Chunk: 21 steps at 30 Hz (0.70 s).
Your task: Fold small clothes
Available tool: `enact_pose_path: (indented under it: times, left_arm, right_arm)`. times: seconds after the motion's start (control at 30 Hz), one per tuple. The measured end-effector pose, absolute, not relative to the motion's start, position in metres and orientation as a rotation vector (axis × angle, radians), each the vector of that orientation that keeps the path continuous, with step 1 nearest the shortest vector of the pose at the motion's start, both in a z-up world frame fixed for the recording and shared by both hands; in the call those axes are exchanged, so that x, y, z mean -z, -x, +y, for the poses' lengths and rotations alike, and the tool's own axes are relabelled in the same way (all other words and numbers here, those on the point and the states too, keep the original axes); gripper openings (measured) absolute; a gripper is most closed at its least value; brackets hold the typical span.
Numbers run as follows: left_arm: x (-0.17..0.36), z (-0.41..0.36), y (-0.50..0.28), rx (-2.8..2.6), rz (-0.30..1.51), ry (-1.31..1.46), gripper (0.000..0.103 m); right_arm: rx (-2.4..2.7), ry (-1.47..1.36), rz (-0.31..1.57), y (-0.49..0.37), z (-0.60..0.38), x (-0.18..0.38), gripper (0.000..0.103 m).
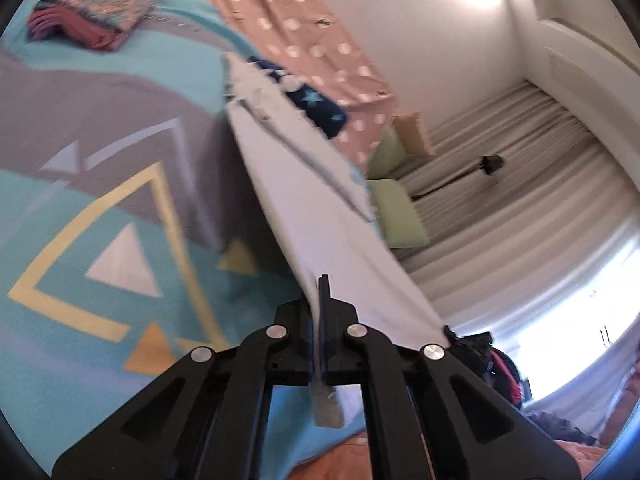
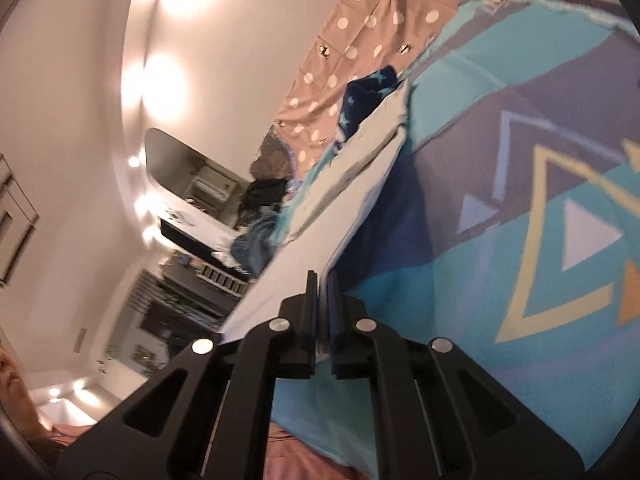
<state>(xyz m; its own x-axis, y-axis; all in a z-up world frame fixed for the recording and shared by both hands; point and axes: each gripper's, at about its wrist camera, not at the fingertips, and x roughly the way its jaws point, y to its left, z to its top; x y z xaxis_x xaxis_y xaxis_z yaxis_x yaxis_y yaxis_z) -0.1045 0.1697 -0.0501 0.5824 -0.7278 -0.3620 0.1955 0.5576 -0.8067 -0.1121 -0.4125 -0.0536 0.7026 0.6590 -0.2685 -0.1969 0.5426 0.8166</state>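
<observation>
Bedspread (image 1: 80,208) fills most of both views: teal and grey with yellow, white and orange triangles. No readable text on it. Pink polka-dot sheet (image 1: 304,36) lies beyond it at the wall side, with small dark marks too blurred to read.

White garment (image 1: 320,200) is stretched taut in the air above the bedspread, far end sagging toward the dark-blue star-print cloth (image 1: 320,108) beside the polka-dot sheet. Grey seam lines run along the white cloth; a small tag-like strip hangs below the left jaws, with no legible print.

Left gripper (image 1: 323,304): clenched on the near edge of the white garment, cloth pinched between the pads. Right gripper (image 2: 322,296): jaws nearly closed with a thin layer of the same garment (image 2: 320,216) between them, so also gripping it.

Folded pile (image 1: 88,16) of reddish and patterned clothes sits at the far corner of the bedspread, well apart from the held piece. Green cushions (image 1: 396,208) by the curtain (image 1: 520,184).

No brands or writing legible anywhere; frames are motion-blurred.
</observation>
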Motion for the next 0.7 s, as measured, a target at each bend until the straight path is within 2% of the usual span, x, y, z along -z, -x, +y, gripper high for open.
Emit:
enact_pose_path:
  times: [0.13,0.23,0.3,0.33,0.37,0.43,0.47,0.53,0.6,0.63,0.67,0.7]
  left_arm:
    - [0.072,0.162,0.103,0.554,0.867,0.749,0.002]
    - [0.097,0.163,0.104,0.481,0.95,0.729,0.002]
    - [0.098,0.165,0.108,0.485,0.934,0.755,0.006]
    - [0.095,0.167,0.109,0.487,0.933,0.743,0.014]
    - [0.093,0.167,0.111,0.488,0.931,0.727,0.028]
    - [0.086,0.16,0.112,0.515,0.933,0.671,0.042]
    - [0.085,0.157,0.11,0.521,0.939,0.643,0.045]
    - [0.087,0.151,0.106,0.524,0.951,0.611,0.045]
    - [0.09,0.149,0.101,0.542,0.943,0.652,0.043]
    - [0.092,0.148,0.098,0.559,0.942,0.69,0.024]
    - [0.093,0.15,0.103,0.567,0.941,0.721,0.002]
    - [0.09,0.151,0.103,0.574,0.913,0.774,0.001]
  right_arm:
    - [-0.473,-0.825,0.694,0.109,-0.41,0.073,0.005]
    - [-0.402,-0.805,0.8,0.106,-0.409,0.098,0.011]
    - [-0.407,-0.838,0.826,0.107,-0.412,0.109,0.011]
    - [-0.425,-0.848,0.822,0.107,-0.412,0.111,0.016]
    - [-0.446,-0.852,0.821,0.107,-0.412,0.11,0.021]
    - [-0.492,-0.832,0.828,0.104,-0.41,0.106,0.04]
    - [-0.502,-0.808,0.833,0.102,-0.406,0.104,0.045]
    - [-0.512,-0.736,0.849,0.094,-0.394,0.099,0.046]
    - [-0.518,-0.729,0.868,0.086,-0.385,0.1,0.028]
    - [-0.531,-0.756,0.883,0.084,-0.383,0.102,0.005]
    - [-0.547,-0.816,0.88,0.082,-0.383,0.1,0.005]
    - [-0.549,-0.834,0.822,0.088,-0.387,0.089,0.005]
